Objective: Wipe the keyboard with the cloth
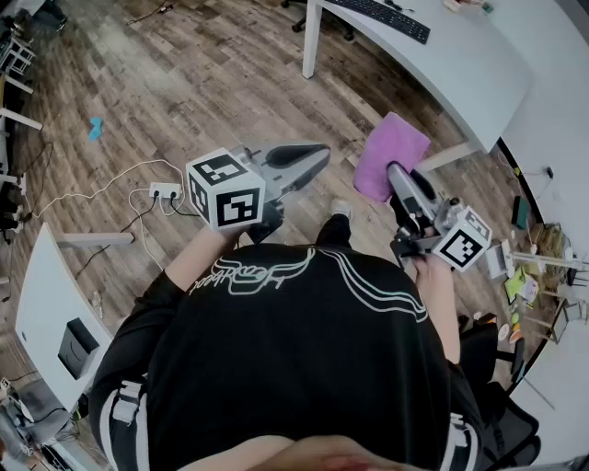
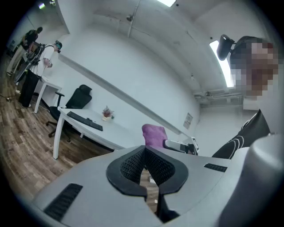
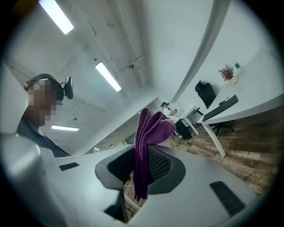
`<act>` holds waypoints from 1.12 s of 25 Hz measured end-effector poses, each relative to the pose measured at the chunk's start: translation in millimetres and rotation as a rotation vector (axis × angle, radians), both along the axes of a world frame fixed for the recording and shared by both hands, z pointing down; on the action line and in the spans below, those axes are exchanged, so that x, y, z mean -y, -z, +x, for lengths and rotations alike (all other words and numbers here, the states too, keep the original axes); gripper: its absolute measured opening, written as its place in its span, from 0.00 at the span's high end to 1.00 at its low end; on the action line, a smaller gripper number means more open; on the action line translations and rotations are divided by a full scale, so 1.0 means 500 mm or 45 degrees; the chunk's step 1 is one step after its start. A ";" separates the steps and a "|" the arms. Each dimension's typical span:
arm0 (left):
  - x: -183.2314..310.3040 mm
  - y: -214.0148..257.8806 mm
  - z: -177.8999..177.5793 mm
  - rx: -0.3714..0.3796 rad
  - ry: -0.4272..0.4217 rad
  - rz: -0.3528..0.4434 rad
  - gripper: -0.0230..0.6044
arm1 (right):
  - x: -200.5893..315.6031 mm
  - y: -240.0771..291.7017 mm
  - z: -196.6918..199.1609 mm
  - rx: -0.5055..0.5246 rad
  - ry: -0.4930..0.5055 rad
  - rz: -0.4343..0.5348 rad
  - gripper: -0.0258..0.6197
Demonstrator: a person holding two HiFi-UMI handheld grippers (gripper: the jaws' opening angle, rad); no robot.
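Note:
A black keyboard (image 1: 382, 17) lies on the white desk (image 1: 469, 64) ahead of me, well clear of both grippers. My right gripper (image 1: 398, 171) is shut on a purple cloth (image 1: 391, 152), held in the air short of the desk's corner. The folded cloth (image 3: 148, 133) stands up between its jaws (image 3: 144, 153), with the keyboard (image 3: 219, 107) far off to the right. My left gripper (image 1: 308, 156) is shut with nothing in it, raised over the wooden floor. From the left gripper (image 2: 144, 150), I see the keyboard (image 2: 84, 120) at left and the cloth (image 2: 154, 134) beyond the jaws.
A power strip (image 1: 166, 191) with trailing cables lies on the floor at left, beside a second white desk (image 1: 41, 294). A black office chair (image 2: 80, 96) and a small plant (image 2: 106, 113) are by the keyboard's desk. A cluttered shelf (image 1: 529, 276) stands at right.

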State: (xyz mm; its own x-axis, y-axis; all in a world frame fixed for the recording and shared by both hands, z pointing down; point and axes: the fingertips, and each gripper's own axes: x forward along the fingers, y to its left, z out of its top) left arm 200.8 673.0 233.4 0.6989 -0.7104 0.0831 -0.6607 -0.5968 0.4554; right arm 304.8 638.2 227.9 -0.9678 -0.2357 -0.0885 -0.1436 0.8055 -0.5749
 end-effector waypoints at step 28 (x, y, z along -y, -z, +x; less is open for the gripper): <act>0.489 -0.104 -0.004 0.005 0.042 -0.193 0.96 | 0.474 -0.107 -0.018 -0.029 0.041 -0.073 0.87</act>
State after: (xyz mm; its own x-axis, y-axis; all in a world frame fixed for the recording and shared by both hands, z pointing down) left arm 198.9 428.6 285.4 0.6751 -0.7119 0.1935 -0.6805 -0.4997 0.5359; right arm 295.8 401.2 281.4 -0.9766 -0.2083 -0.0535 -0.1316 0.7755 -0.6174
